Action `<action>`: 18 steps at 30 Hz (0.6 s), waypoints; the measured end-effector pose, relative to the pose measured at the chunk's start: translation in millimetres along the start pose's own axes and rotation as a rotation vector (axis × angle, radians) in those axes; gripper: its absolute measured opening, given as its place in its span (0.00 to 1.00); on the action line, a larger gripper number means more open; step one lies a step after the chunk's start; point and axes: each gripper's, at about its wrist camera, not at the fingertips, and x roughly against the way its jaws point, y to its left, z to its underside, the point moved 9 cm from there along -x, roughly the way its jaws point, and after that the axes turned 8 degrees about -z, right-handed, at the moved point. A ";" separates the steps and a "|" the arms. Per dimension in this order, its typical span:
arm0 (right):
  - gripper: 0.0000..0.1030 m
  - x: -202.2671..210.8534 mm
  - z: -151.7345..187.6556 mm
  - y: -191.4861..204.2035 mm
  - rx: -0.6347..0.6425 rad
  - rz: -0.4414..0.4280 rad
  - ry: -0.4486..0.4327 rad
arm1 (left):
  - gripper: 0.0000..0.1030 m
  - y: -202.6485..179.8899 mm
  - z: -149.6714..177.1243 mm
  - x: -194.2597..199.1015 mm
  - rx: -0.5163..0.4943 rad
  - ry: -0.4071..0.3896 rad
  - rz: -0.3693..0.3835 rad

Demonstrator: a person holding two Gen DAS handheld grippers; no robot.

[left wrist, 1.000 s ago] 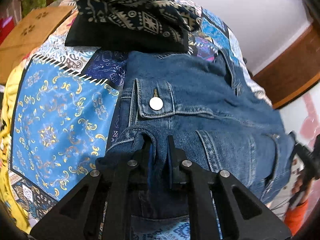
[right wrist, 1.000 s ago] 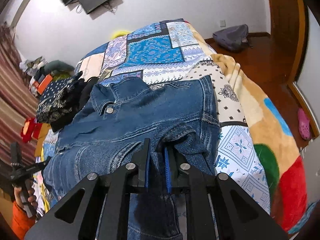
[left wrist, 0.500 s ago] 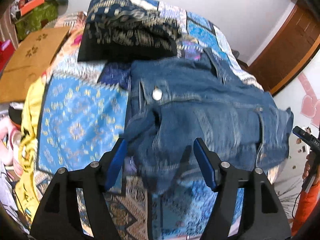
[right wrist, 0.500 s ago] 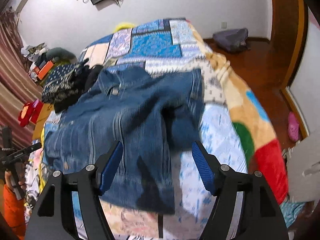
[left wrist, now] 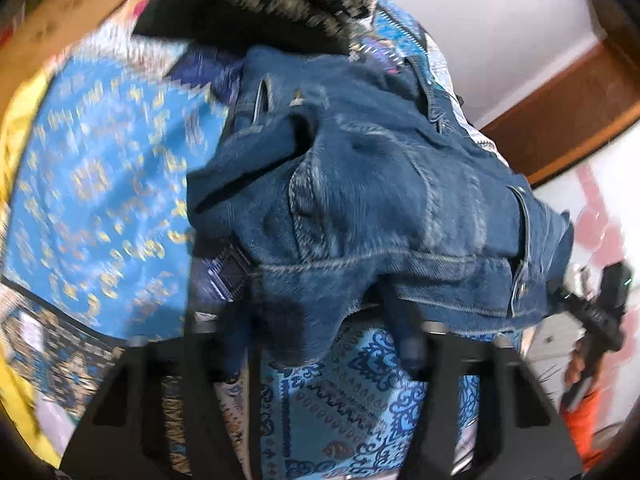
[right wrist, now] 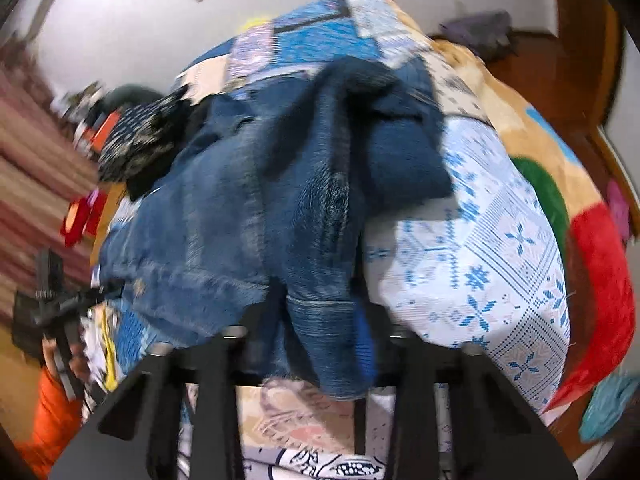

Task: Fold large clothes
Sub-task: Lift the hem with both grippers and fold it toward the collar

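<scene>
Denim jacket (left wrist: 380, 200) lies bunched on my bed's patchwork quilt (left wrist: 100, 184) (both views blurred); my left tool (left wrist: 316, 320) and right tool (right wrist: 320, 344) gape wide, empty.

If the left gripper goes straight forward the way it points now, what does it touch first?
Most likely the denim jacket: its near hem already hangs between the open fingers of the left gripper. The frame is blurred, so depth is uncertain.

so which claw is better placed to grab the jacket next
Probably right: the right claw is open with the jacket sleeve hanging between its jaws; the left claw, also open, faces only a hem corner.
</scene>
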 end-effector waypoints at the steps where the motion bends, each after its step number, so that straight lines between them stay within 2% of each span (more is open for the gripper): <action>1: 0.17 4.9 -1.5 8.2 0.020 -0.020 -0.009 | 0.25 -2.9 -0.9 7.3 -0.024 -0.018 -0.009; 2: 0.16 8.9 -2.8 14.4 0.026 -0.045 -0.016 | 0.13 -7.1 -1.8 14.7 -0.041 -0.029 0.001; 3: 0.15 13.1 -6.0 20.2 0.024 -0.071 -0.025 | 0.11 -8.5 -2.9 18.7 -0.049 -0.034 0.014; 8: 0.14 32.5 -45.3 40.1 0.021 -0.171 -0.100 | 0.09 -37.7 -24.9 63.3 -0.109 -0.114 0.092; 10: 0.13 35.0 -71.5 45.5 0.046 -0.168 -0.136 | 0.09 -45.2 -43.8 78.2 -0.103 -0.142 0.135; 12: 0.13 35.8 -96.6 49.6 0.074 -0.151 -0.172 | 0.09 -49.3 -65.2 87.5 -0.089 -0.179 0.147; 15: 0.13 34.9 -129.6 45.9 0.085 -0.108 -0.224 | 0.08 -50.2 -104.6 86.5 -0.063 -0.228 0.115; 18: 0.13 23.2 -158.7 27.8 0.059 -0.066 -0.251 | 0.08 -37.7 -140.2 71.7 -0.004 -0.239 0.092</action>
